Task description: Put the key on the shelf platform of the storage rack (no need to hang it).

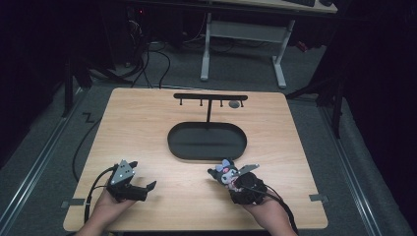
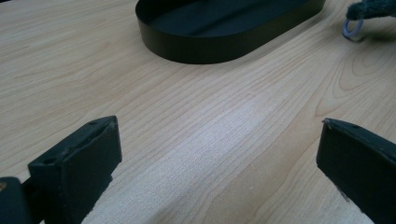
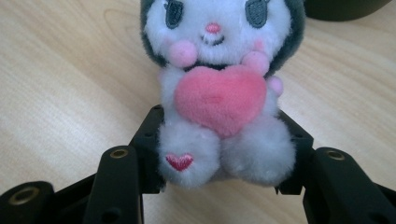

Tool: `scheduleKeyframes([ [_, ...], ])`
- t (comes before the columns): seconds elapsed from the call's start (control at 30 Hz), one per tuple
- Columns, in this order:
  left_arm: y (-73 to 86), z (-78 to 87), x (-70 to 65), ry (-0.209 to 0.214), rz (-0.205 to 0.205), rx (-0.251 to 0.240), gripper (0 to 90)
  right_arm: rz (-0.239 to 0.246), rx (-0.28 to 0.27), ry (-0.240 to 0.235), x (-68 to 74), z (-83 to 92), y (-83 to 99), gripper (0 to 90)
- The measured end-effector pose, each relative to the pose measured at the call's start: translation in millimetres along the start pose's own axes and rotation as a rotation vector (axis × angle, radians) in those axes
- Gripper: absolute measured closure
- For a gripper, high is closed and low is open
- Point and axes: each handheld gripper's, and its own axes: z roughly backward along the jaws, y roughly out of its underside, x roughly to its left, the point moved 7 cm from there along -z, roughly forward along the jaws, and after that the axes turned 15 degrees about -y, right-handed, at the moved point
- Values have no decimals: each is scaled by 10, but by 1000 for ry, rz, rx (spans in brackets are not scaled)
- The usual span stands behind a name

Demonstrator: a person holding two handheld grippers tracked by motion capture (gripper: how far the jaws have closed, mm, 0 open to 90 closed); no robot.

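**Plush toy clamped in your right gripper, left gripper idle and open**

While your left hand rests near the table's front left corner, your right gripper (image 1: 235, 178) has its jaws pressed against both sides of the plush toy (image 1: 225, 172), squeezing the lower body just above the feet. In the right gripper view the plush toy (image 3: 219, 93) faces the camera: white face, grey hood, pink cheeks, a pink heart held at its chest and a small red heart stitched on one foot. Its fluffy feet bulge out between the black pads, and the wooden table (image 3: 60, 93) lies under it.

From the high view, the toy sits at the front right part of the table (image 1: 147, 128), just short of the near rim of the black oval tray (image 1: 206, 141). It leans toward the tray, with its head away from your hand. Whether its feet touch the wood or hang just above it, you cannot tell from these pictures.

Your left gripper (image 1: 142, 187) lies low over the table with its jaws standing wide apart and nothing between them. The left gripper view shows bare wood between the two pads, the tray (image 2: 205, 46) ahead, and a small ring (image 2: 352, 29) on the toy's far side at the upper right.

Behind the tray stands a black T-shaped rack (image 1: 210, 97) with short pegs under its bar.
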Motion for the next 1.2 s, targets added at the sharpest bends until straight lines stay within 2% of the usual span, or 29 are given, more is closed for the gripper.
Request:
scheduleKeyframes([
  [0.5,-7,-7,9,-3,0,-4,9,-7,-47,26,-125,128,-240,484],
  [0.73,-11,-13,10,3,-1,-5,9,-30,-68,27,-194,201,-333,484],
  [1.2,-15,-10,-5,15,-4,-7,9,-68,-69,53,-386,259,-545,484],
])
